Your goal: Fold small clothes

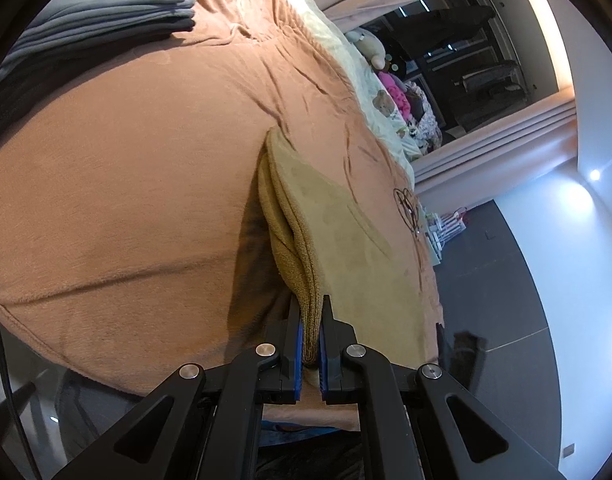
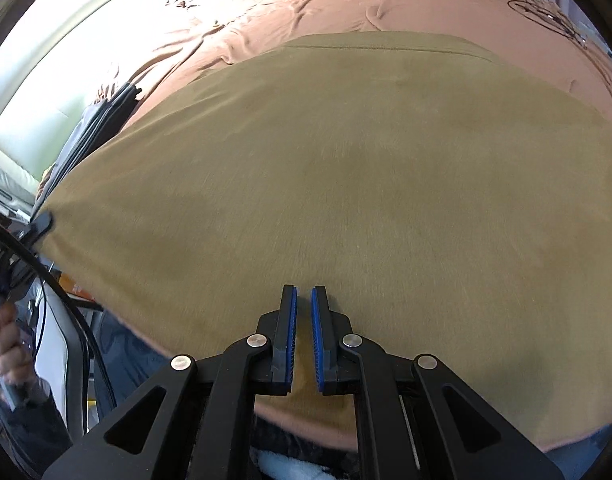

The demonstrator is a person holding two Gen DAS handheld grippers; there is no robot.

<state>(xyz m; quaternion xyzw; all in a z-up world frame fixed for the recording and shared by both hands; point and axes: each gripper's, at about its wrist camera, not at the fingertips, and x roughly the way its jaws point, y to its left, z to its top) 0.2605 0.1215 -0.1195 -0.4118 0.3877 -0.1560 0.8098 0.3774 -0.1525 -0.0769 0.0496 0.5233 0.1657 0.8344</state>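
A tan fleece garment (image 2: 346,180) lies spread on the salmon-pink blanket (image 1: 126,180) of a bed. My left gripper (image 1: 311,312) is shut on the garment's doubled edge (image 1: 302,240), with cloth pinched between the blue pads and lifted a little. In the right wrist view the left gripper (image 2: 42,222) shows at the garment's left corner. My right gripper (image 2: 303,294) hovers over the garment's near edge, jaws close together with a narrow gap; I cannot tell whether cloth is caught between them.
A stack of folded grey clothes (image 1: 86,20) lies at the far left of the bed, also in the right wrist view (image 2: 94,128). Plush toys (image 1: 378,52) and a dark window (image 1: 466,52) stand beyond the bed. Dark floor (image 1: 506,300) lies to the right.
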